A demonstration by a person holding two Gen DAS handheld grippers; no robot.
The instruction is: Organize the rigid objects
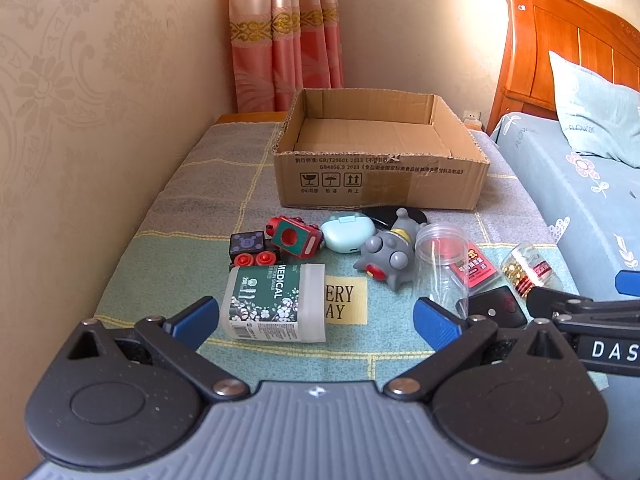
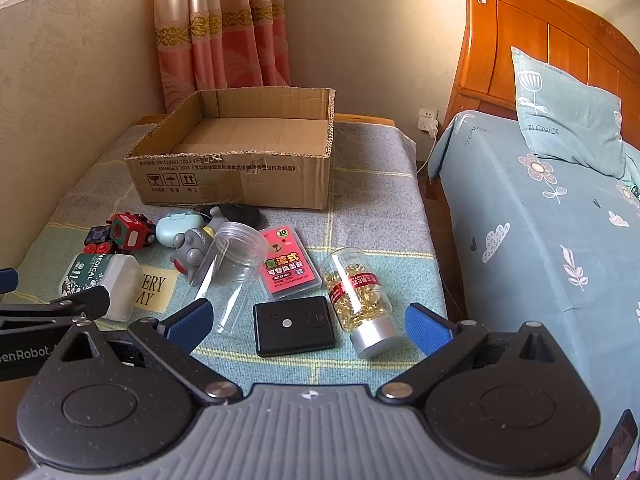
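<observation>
An open, empty cardboard box (image 1: 380, 184) (image 2: 236, 180) stands at the back of the cloth-covered table. In front lie a white medical swab jar (image 1: 276, 306) (image 2: 96, 280), a red and black toy train (image 1: 296, 238) (image 2: 128, 232), a mint case (image 1: 346, 234), a grey toy (image 1: 386, 258) (image 2: 192, 250), a clear jar (image 1: 440, 264) (image 2: 236, 268), a pink card pack (image 2: 286, 266), a capsule bottle (image 2: 360, 300) (image 1: 528, 270) and a black device (image 2: 294, 330). My left gripper (image 1: 316, 320) is open just before the swab jar. My right gripper (image 2: 308, 322) is open around the black device and the capsule bottle.
A wall runs along the left. A bed (image 2: 540, 220) with a pillow and a wooden headboard (image 2: 540, 40) stands on the right, across a narrow gap. A curtain (image 1: 284, 32) hangs behind the box. A black flat object (image 2: 240, 212) lies against the box front.
</observation>
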